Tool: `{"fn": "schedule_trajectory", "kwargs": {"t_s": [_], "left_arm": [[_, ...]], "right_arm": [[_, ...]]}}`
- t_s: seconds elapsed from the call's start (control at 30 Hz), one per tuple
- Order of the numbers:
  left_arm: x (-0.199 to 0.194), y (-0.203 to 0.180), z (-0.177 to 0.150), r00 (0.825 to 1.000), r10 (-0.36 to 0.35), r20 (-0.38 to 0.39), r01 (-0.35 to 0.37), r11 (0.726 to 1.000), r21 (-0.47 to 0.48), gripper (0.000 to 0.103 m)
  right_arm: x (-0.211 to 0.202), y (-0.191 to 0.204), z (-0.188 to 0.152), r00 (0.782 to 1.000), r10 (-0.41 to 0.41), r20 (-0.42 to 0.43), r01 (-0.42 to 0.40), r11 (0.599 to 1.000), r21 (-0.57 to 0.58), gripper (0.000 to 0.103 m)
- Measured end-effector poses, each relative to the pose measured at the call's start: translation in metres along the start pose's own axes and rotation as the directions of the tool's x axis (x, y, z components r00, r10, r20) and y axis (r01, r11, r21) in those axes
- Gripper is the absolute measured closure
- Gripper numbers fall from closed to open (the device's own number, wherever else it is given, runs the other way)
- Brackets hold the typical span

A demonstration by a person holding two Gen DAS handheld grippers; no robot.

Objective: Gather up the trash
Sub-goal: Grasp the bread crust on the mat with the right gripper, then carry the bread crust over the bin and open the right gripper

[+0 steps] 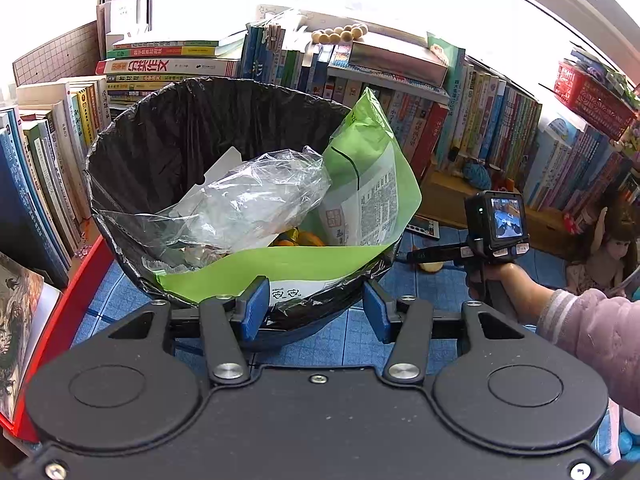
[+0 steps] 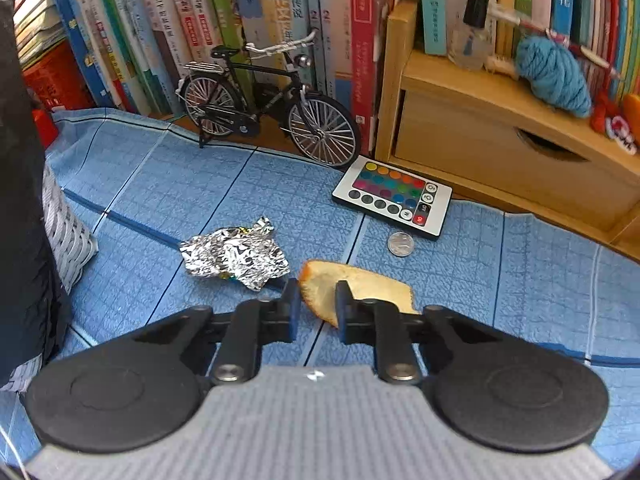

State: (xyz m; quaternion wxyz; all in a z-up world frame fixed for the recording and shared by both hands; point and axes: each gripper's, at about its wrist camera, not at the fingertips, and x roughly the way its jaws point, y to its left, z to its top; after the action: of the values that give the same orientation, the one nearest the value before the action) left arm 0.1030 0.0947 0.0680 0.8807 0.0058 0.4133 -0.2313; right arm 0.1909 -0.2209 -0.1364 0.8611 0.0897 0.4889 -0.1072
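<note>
Lots of books [image 2: 256, 20] stand in rows at the back. A little toy bicycle [image 2: 268, 100] stands in front of them. A white remote [image 2: 394, 196] with colored buttons lies on the blue mat [image 2: 160, 184], and a coin [image 2: 401, 244] sits just beside it. A ball of blue yarn [image 2: 554, 74] rests on a wooden box [image 2: 500, 136]. A doll [image 1: 608, 248] sits by the books, under a red basket [image 1: 592, 100].

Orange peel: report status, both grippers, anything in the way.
Right gripper shut on orange peel, on the mat. Left gripper open, at trash bin rim, empty. Foil scrap lies beside the peel, not blocking.
</note>
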Motion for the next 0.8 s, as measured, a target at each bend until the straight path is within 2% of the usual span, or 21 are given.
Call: {"fn": "schedule_trajectory", "kwargs": {"t_s": [0.1, 0.27, 0.47, 0.6, 0.8], "left_arm": [[-0.001, 0.002, -0.001, 1.000, -0.006, 0.004, 0.006, 1.000, -0.009, 0.054], [-0.002, 0.006, -0.001, 1.000, -0.022, 0.017, 0.022, 0.999, -0.036, 0.054], [-0.003, 0.006, -0.002, 0.999, -0.029, 0.017, 0.030, 0.999, -0.034, 0.054], [-0.003, 0.006, -0.001, 1.000, -0.029, 0.013, 0.029, 0.999, -0.046, 0.054], [-0.002, 0.010, 0.001, 0.999, -0.044, 0.009, 0.044, 0.995, -0.086, 0.054]], "right_arm": [[-0.014, -0.001, 0.000, 1.000, 0.005, 0.026, -0.006, 0.999, 0.033, 0.091], [-0.043, 0.000, 0.000, 0.997, 0.027, 0.071, -0.031, 0.997, 0.068, 0.093], [-0.093, 0.011, 0.009, 0.982, 0.134, 0.136, -0.150, 0.982, 0.114, 0.093], [-0.143, 0.033, 0.018, 0.953, 0.245, 0.178, -0.265, 0.959, 0.097, 0.093], [-0.231, 0.058, 0.040, 0.879, 0.380, 0.287, -0.410, 0.911, 0.049, 0.093]]}}
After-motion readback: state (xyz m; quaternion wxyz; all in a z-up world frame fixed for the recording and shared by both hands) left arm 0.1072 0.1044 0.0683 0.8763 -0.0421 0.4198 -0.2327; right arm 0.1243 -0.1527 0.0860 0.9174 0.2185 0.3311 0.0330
